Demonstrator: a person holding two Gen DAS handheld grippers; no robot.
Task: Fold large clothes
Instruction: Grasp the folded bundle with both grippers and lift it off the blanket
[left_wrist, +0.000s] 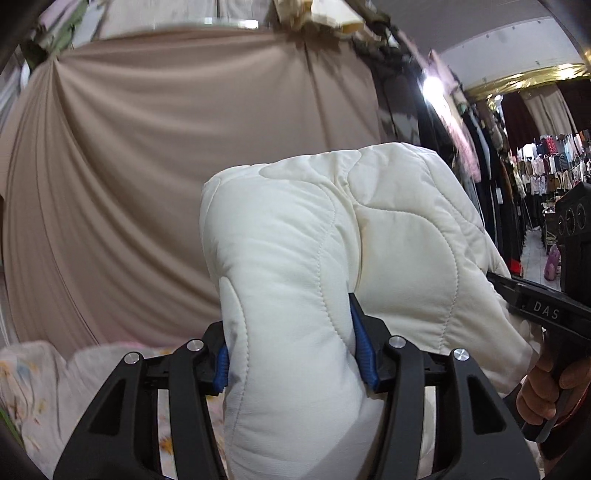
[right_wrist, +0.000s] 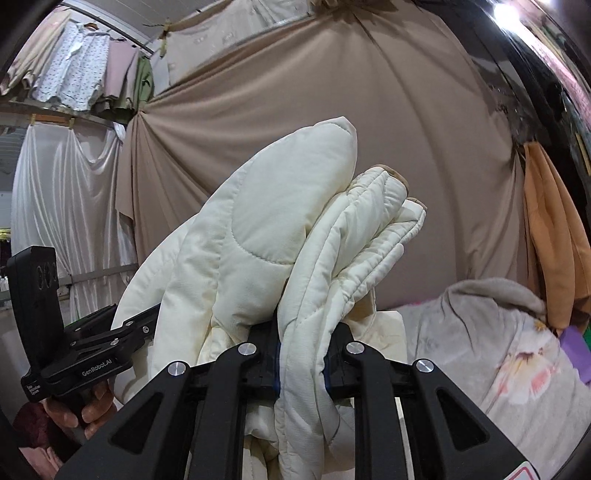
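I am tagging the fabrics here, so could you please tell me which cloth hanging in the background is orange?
The orange cloth hangs at the right edge, beside the large beige backdrop; the drape at the left is white.

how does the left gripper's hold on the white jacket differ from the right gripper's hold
The left gripper has its jaws set wide around one thick, puffy fold of the white quilted jacket; the right gripper has its jaws much closer together, pinching a thinner bunch of layered edges. Tan trim shows on the jacket edges above the right gripper, none at the left gripper. Both are clamped on the same jacket, held up before the beige drape.
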